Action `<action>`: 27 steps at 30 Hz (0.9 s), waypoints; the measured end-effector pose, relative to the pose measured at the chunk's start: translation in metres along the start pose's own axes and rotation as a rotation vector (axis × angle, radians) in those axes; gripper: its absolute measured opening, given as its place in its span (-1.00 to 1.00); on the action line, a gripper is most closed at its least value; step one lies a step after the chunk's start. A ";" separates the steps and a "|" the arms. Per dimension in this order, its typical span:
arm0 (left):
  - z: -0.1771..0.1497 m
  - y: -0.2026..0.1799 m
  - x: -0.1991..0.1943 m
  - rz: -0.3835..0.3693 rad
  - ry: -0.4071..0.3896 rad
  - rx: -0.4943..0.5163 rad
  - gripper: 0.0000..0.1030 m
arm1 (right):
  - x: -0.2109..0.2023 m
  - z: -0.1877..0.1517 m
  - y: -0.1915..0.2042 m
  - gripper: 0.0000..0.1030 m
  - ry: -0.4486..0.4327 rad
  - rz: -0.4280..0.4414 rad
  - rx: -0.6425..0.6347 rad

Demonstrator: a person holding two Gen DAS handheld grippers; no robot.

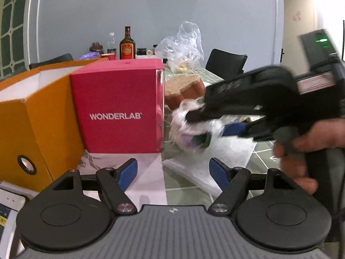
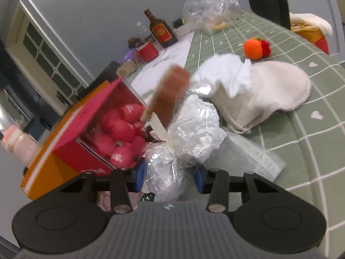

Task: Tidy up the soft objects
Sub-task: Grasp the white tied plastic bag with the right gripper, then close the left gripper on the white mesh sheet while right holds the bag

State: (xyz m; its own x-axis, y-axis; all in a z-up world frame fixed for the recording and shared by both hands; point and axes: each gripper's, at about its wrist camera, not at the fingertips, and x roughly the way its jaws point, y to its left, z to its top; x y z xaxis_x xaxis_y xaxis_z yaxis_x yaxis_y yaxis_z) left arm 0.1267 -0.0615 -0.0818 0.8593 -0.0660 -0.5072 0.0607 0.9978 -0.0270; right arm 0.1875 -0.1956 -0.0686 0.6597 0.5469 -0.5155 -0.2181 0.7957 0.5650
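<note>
Nearest the right wrist camera, the right gripper [image 2: 168, 178] is clenching its blue pads on a crinkled plastic-wrapped bundle [image 2: 183, 142], which is sitting low over the green checked tablecloth [image 2: 301, 133] just beside the pink box [image 2: 86, 127]. That box is lying with its clear side showing and is holding pink egg-shaped pieces [image 2: 120, 127]. Behind the bundle, a white drawstring pouch [image 2: 269, 90] is resting on the cloth. At the far end, a clear plastic bag [image 2: 212, 6] is holding something pale yellow. The left gripper [image 1: 173, 172] is hanging released, grasping nothing, in front of the orange box [image 1: 32, 116].
</note>
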 end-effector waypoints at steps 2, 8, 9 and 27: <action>0.000 0.001 0.001 -0.016 0.010 -0.004 0.72 | -0.019 -0.002 -0.002 -0.13 -0.053 0.058 0.023; -0.003 0.014 0.002 -0.071 0.036 -0.075 0.72 | -0.097 -0.056 0.005 -0.13 -0.314 -0.061 -0.020; -0.004 0.015 0.001 -0.071 0.038 -0.081 0.73 | -0.108 -0.070 0.006 -0.13 -0.351 -0.123 -0.023; -0.006 0.021 0.002 -0.106 0.054 -0.121 0.73 | -0.095 -0.094 -0.020 0.62 -0.411 -0.177 0.342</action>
State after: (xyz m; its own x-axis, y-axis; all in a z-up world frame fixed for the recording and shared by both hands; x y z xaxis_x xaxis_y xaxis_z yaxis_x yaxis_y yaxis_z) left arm 0.1262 -0.0402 -0.0888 0.8224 -0.1734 -0.5419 0.0850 0.9792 -0.1843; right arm 0.0617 -0.2385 -0.0914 0.9059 0.2118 -0.3666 0.1218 0.6989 0.7048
